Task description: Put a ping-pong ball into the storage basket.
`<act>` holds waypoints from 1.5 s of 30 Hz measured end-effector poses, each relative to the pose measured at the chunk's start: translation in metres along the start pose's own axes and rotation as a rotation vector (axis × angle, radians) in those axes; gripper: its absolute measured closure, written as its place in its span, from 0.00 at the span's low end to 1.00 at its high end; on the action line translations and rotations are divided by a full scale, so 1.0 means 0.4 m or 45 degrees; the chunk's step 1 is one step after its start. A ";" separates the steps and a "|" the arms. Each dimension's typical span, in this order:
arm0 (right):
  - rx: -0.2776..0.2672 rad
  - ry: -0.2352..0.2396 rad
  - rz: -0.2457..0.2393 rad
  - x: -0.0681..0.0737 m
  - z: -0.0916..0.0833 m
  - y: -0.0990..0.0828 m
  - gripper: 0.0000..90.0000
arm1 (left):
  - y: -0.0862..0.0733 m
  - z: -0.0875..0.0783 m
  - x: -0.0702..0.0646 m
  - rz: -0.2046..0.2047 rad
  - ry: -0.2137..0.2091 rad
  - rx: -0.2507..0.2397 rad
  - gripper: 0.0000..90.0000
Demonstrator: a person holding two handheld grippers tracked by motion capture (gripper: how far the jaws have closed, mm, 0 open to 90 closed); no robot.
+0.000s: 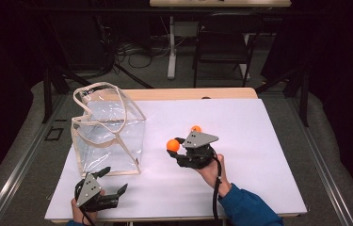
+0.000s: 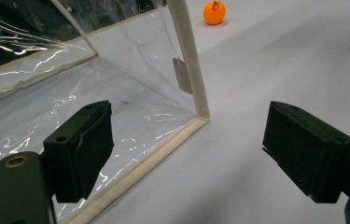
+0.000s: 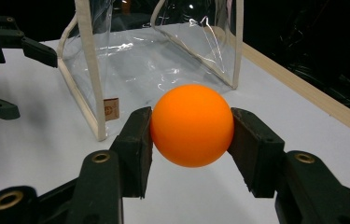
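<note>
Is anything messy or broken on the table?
Nothing looks broken or spilled. The clear bag stands upright, though its plastic is crinkled and its handles flop. One orange ball is pinched in the right tongs; another orange ball sits loose on the white table.

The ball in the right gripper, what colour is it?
Plain orange; the ball shows best in the right gripper view, clamped in the right gripper.

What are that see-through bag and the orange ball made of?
The bag looks like clear glossy plastic film, creased and glinting, edged with cream fabric-like trim. The orange ball, held in the right gripper, looks like smooth matte plastic, probably a table tennis ball; it shows no seam.
</note>
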State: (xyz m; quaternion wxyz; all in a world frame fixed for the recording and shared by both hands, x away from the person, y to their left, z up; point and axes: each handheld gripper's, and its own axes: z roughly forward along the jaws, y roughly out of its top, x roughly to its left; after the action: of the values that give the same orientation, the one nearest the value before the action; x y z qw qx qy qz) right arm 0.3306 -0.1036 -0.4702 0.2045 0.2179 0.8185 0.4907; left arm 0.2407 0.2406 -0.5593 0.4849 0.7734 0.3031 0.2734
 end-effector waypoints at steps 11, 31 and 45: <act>0.005 0.005 -0.020 -0.006 0.004 0.027 0.56 | 0.000 -0.001 -0.001 -0.007 -0.002 -0.002 0.18; 0.032 0.003 -0.064 -0.023 0.016 0.075 0.56 | 0.000 -0.001 0.000 -0.003 -0.003 -0.001 0.18; 0.033 0.017 -0.076 -0.030 0.026 0.104 0.56 | 0.000 0.000 0.000 -0.001 -0.005 0.000 0.18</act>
State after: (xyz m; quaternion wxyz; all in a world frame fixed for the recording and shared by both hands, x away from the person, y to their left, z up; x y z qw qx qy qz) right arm 0.3525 -0.0854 -0.4362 0.2108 0.1927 0.8322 0.4752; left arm 0.2407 0.2407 -0.5591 0.4857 0.7739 0.3023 0.2717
